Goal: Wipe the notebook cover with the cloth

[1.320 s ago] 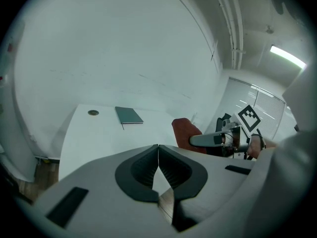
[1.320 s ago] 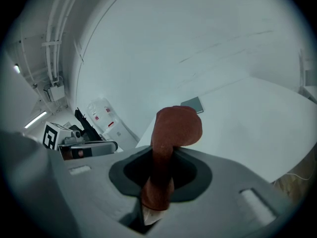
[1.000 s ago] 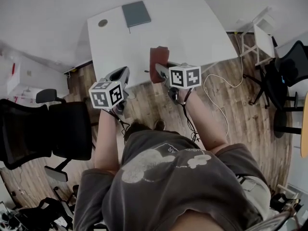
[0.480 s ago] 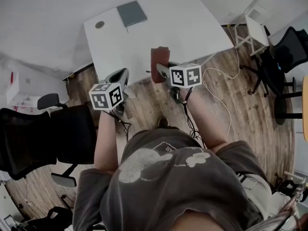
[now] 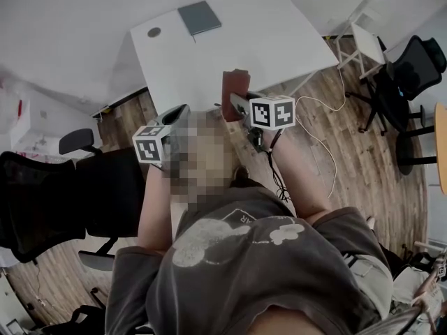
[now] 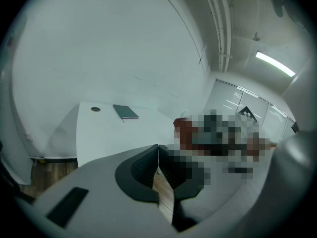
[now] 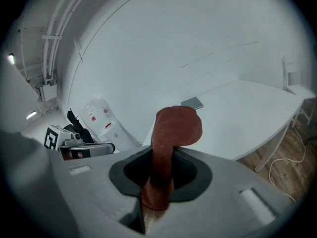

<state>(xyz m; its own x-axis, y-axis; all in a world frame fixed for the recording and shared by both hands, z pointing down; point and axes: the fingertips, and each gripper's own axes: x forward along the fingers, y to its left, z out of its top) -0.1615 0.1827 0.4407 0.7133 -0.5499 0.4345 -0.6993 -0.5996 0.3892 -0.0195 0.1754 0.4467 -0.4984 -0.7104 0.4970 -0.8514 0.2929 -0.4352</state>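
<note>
Holding the cloth (image 7: 173, 128) is the right gripper (image 7: 158, 182): its jaws are clamping the lower part of the reddish-brown fabric, w/ the free end standing up and curling over above them. Reason, as judged: a bunched end projecting fwd is giving a soft pad to press on the cover w/o the jaws touching it.

The left gripper (image 6: 158, 152) is carrying nothing. Its jaws are meeting at the tips, w/ only wood floor (image 6: 163, 197) showing through below. It is hanging to the left of the cloth hand, prob. kept free to steady the book if needed.

The notebook (image 5: 199, 17) is lying flat and closed at the far edge of the white table (image 5: 279, 40), near a round grommet (image 5: 154, 31). Both grippers are sitting at approx. the table's near edge, well apart from the notebook, so wiping is not yet under way. Approach is the step in hand.

Vs. the earlier head-view frames: the grip on the cloth and the spacing betw. grippers are staying the same. Table and notebook are shifting only slightly in view, and the notebook is getting no visibly closer.
</note>
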